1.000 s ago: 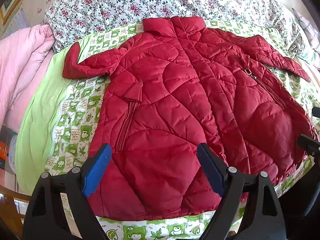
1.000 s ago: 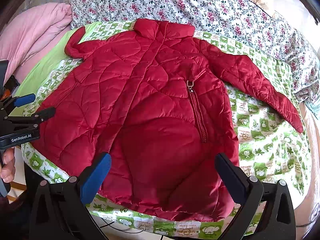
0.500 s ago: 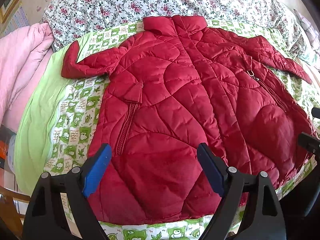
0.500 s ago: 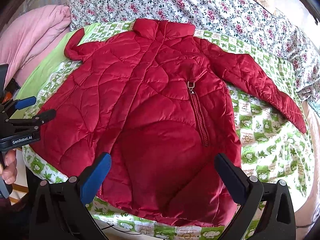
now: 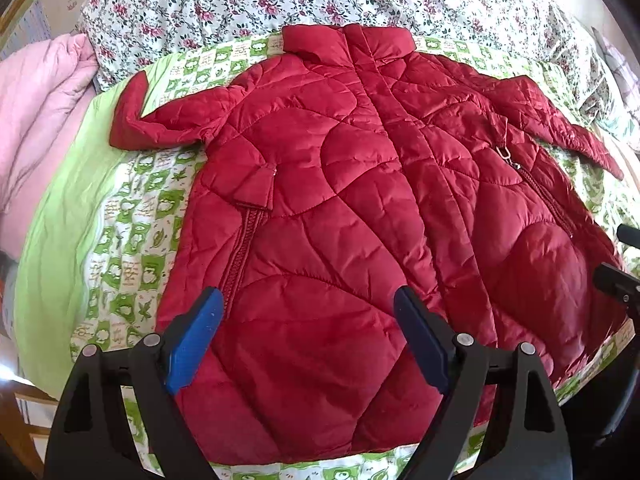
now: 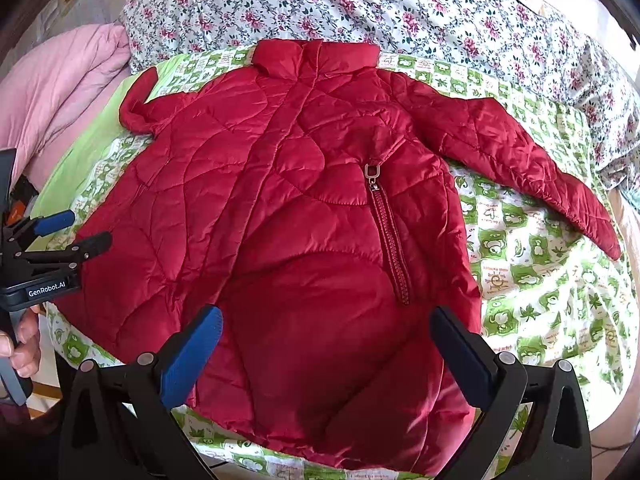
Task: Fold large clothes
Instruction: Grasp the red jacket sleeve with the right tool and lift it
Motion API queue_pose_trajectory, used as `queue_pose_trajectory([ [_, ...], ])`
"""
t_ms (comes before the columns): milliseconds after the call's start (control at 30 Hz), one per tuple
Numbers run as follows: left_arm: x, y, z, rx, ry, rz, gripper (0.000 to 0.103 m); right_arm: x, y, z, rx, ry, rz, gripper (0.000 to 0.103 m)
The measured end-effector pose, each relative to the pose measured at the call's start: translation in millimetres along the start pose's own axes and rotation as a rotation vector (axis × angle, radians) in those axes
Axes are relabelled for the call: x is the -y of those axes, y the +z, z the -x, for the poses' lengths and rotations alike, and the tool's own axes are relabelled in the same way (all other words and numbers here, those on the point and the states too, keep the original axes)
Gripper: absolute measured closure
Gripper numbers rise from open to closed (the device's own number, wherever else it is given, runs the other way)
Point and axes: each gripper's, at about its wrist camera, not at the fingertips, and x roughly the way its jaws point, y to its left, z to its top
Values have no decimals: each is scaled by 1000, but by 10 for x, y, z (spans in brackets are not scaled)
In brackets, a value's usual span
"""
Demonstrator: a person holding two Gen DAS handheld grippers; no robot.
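Observation:
A red quilted jacket [image 5: 360, 220] lies spread front-up on a green-and-white patterned sheet [image 5: 132, 240], collar away from me, both sleeves out to the sides. It also shows in the right wrist view [image 6: 312, 240]. My left gripper [image 5: 306, 336] is open and empty, above the jacket's lower left part. My right gripper [image 6: 328, 356] is open and empty, above the jacket's lower right part near the hem. The left gripper also shows at the left edge of the right wrist view [image 6: 76, 230], held by a hand.
A floral quilt [image 6: 400, 8] lies behind the jacket. A pink blanket [image 5: 36, 120] is bunched at the left. The bed's near edge [image 6: 248, 460] runs just below the jacket hem.
Both grippers have moved slightly forward and closer to the jacket. The jacket has not moved. Both grippers stay open.

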Motion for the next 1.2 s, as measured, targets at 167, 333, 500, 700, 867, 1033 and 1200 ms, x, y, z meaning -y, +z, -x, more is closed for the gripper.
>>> queue_pose_trajectory([
  [167,-55,70,-171,-41,-29,29,15,181,47,-82,18,17,-56,0],
  [333,-116,139,-272,-40,-46,66,15,495,116,-107,70,50,-146,0],
  [500,-122,216,-353,-22,-44,62,15,998,163,-139,90,32,-280,0],
  [700,-94,307,-419,-10,-51,48,15,1683,225,-159,138,24,-432,0],
  [867,-56,385,-491,-9,-23,21,15,2116,258,-232,147,23,-539,1],
  [1033,-54,469,-534,11,-9,26,15,2609,315,-307,185,51,-648,1],
  [1200,-19,510,-546,51,4,18,15,3152,304,-451,227,111,-803,14],
])
